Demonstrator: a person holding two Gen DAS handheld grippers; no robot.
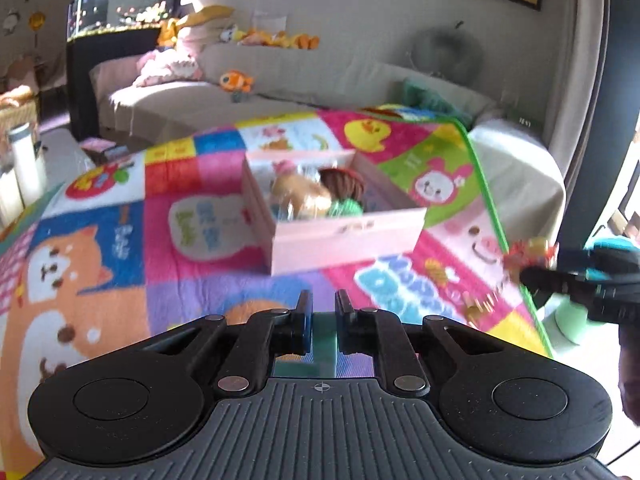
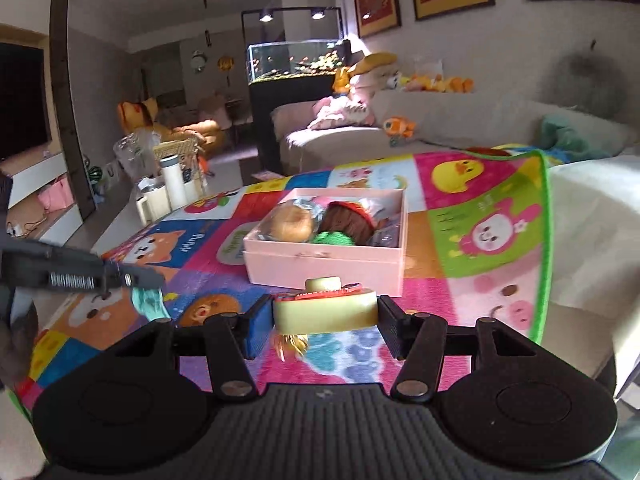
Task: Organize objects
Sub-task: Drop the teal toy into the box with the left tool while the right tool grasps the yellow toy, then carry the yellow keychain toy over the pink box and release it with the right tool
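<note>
**Right claw carries a cream toy toward the pink box**

Now the step in hand looks like a carry: the right claw [image 2: 324, 318] is clamped on a small cream toy [image 2: 326, 312] with a red trim and gold tassels hanging beneath it, both pads pressing its sides. The toy hangs clear above the colourful mat [image 2: 460, 288] that covers the surface. In the right wrist view the pink box [image 2: 320, 262] sits at twelve o'clock from the claw, near but apart, already holding a tan plush, a brown piece and a green ball.

The left claw [image 1: 324, 322] has its jaws drawn narrow; something teal-green shows in the gap between them, and in the right wrist view a teal piece [image 2: 150, 300] hangs under its tip, so it seems to hold that, though what it is cannot be told. From this claw the box [image 1: 344, 236] lies at twelve o'clock, a little farther off.

Next, I judge, the right claw must travel forward over the near wall of the box, find the free corner at about two o'clock inside it, and only then spread its jaws. Letting go early would drop the toy on the mat.
</note>
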